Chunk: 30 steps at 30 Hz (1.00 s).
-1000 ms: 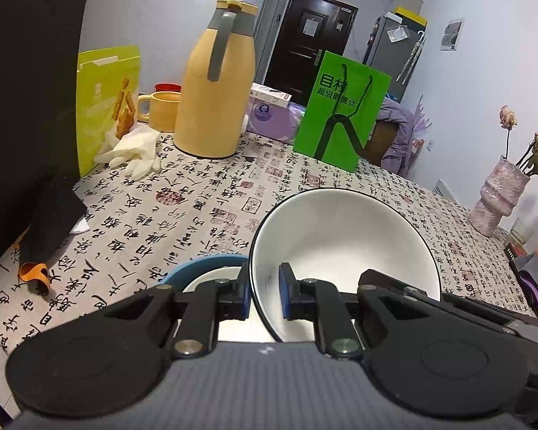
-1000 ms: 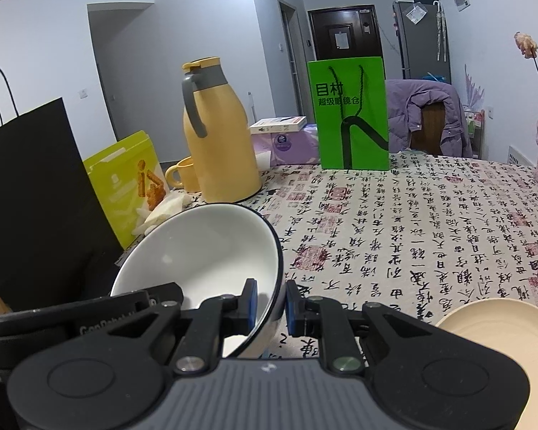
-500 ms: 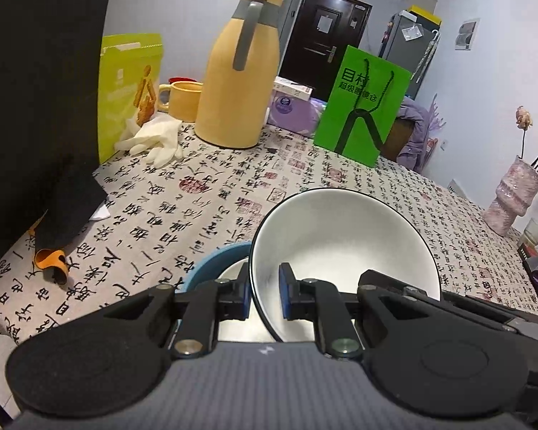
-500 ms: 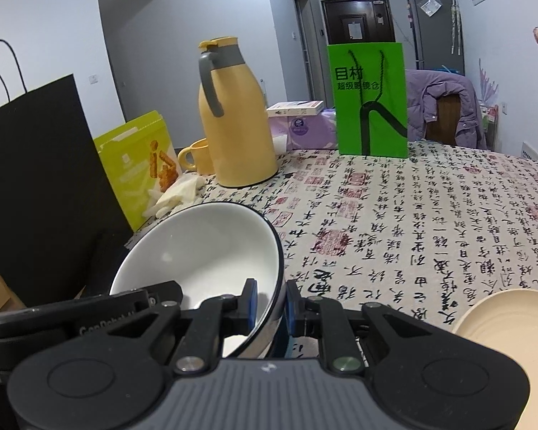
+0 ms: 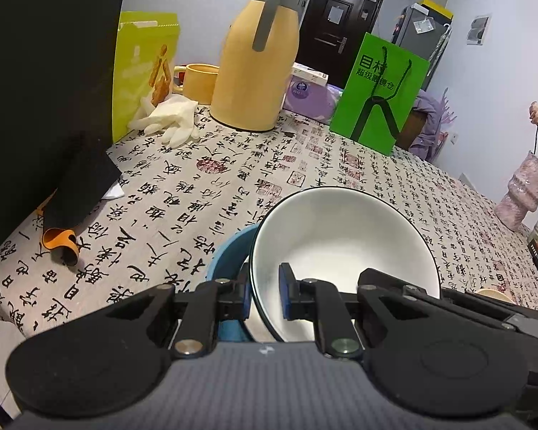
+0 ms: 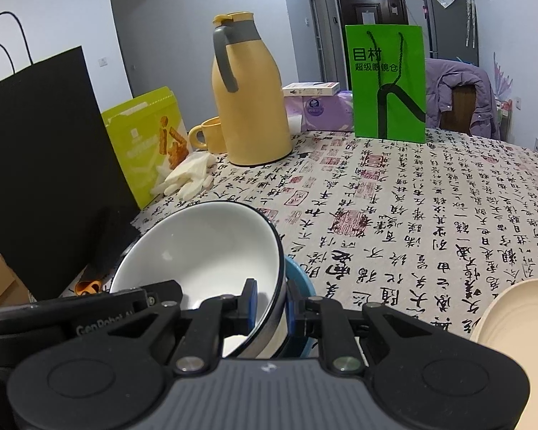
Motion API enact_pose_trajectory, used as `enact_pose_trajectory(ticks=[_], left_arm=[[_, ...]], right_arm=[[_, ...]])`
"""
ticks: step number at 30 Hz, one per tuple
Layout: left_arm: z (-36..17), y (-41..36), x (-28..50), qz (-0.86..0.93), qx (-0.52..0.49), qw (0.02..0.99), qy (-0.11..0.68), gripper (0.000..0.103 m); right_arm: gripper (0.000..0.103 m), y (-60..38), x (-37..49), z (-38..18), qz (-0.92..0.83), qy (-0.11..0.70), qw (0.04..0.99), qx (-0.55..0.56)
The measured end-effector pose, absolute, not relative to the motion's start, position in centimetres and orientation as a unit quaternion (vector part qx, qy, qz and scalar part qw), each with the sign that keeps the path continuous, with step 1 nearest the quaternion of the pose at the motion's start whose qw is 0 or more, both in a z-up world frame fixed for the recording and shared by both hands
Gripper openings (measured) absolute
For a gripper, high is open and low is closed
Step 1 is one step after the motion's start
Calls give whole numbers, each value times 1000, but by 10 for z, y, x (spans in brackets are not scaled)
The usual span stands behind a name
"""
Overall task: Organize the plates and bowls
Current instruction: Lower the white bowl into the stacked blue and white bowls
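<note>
White bowl (image 5: 344,236) in both claws

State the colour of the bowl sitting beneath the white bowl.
Blue. The blue bowl shows best in the left wrist view, beneath the white bowl.

The white bowl (image 5: 344,243) has a thin dark rim; the bowl (image 5: 229,254) just left of it is blue. The tablecloth (image 6: 430,208) is cream, printed with black calligraphy and red seals. Far off stand a mustard-yellow thermos jug (image 6: 249,107) with grey handle, a bright green paper bag (image 6: 389,82) with black lettering, and a yellow mug (image 6: 209,139). A cream plate (image 6: 516,319) lies near right.
</note>
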State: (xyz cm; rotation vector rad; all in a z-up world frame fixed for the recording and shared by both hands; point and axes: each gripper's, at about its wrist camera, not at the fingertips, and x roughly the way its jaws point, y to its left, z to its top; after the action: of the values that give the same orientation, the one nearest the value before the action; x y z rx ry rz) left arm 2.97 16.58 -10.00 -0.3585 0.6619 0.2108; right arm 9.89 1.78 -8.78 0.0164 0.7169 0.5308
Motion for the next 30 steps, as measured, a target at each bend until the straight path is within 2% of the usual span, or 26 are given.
enact_pose_trajectory(ticks=[30], left_arm=[[-106, 173, 29, 98, -186, 922, 326, 12]], right_arm=[[16, 10, 100, -87, 272, 331, 904, 23]])
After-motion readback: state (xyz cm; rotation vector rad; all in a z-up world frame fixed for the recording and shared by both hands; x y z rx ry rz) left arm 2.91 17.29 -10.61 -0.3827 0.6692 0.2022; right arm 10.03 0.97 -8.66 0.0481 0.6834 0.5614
